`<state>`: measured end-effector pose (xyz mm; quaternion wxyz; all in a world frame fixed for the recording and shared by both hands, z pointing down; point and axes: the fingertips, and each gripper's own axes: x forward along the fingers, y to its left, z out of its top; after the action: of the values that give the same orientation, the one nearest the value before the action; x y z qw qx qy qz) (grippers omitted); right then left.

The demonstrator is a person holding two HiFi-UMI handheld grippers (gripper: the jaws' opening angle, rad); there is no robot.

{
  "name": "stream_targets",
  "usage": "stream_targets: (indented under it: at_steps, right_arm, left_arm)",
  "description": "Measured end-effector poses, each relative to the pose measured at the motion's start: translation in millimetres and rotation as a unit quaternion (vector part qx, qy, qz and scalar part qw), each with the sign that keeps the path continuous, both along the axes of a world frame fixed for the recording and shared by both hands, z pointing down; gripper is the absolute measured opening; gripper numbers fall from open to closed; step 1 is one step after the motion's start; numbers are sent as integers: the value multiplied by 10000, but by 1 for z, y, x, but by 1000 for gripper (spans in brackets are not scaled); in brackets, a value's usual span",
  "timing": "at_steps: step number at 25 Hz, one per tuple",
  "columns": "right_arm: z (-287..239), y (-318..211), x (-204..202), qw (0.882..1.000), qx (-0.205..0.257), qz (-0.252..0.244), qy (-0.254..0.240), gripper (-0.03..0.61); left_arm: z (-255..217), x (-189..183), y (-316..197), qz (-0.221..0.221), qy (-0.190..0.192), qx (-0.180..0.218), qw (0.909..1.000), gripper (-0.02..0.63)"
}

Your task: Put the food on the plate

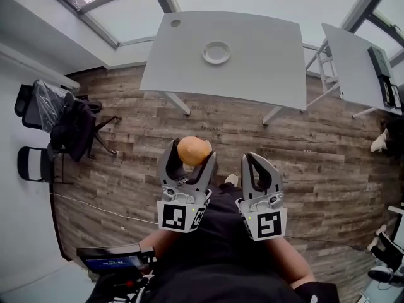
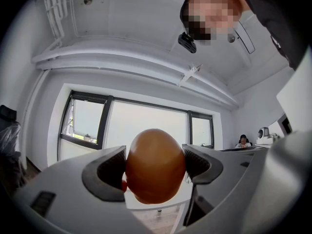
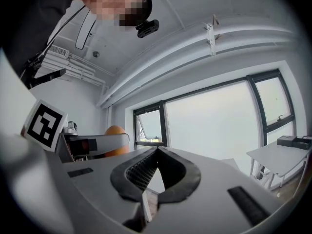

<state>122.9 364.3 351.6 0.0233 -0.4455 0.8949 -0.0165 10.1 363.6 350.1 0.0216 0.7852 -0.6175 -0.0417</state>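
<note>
The smooth orange-brown egg-shaped food [image 1: 194, 150] is clamped between the left gripper [image 1: 189, 156] jaws near the person, the right gripper [image 1: 257, 164] is closed empty, and carriage to the far small round white plate [image 1: 206, 53] is judged outstanding.

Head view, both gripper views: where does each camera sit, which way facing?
Head view: on the person's head, looking down at white round plate on grey table; left gripper, right gripper, torso show.
Left gripper view: on left gripper, tilted up at windows; jaws clamp round orange-brown food.
Right gripper view: on right gripper, tilted up at windows; jaws shut, empty.
Shared: food shows in all three.
</note>
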Motion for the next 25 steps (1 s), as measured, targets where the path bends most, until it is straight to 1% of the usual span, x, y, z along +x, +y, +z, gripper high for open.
stream_targets:
  at_steps: [4,10,15,18,20,22,25]
  right_arm:
    - [5,-3,7,9999,-37,80,67,-3]
    - [8,-23,21,9995,-65,281,109,-3]
    - [13,-48,18,9992,-89,354,151,-3]
    - [19,-69,14,9989,-187,395,194,-3]
    - [16,-88,12,9985,-279,457,68,-3]
    - [10,-108,8,9984,-273,490,-11,-3]
    - [8,-141,-3,9985,-306,450,35,-3]
  left_arm:
    - [5,6,-9,84,35,-15,10000,344]
    - [8,14,-31,209,112,-24,9997,344]
    - [14,11,-60,303,141,-47,9994,344]
    - [17,8,-82,350,150,-79,9992,344]
    - [17,4,-100,362,176,-103,9991,344]
    - [14,-1,-118,363,191,-108,9991,344]
    - [12,-11,-144,354,202,-118,9991,344]
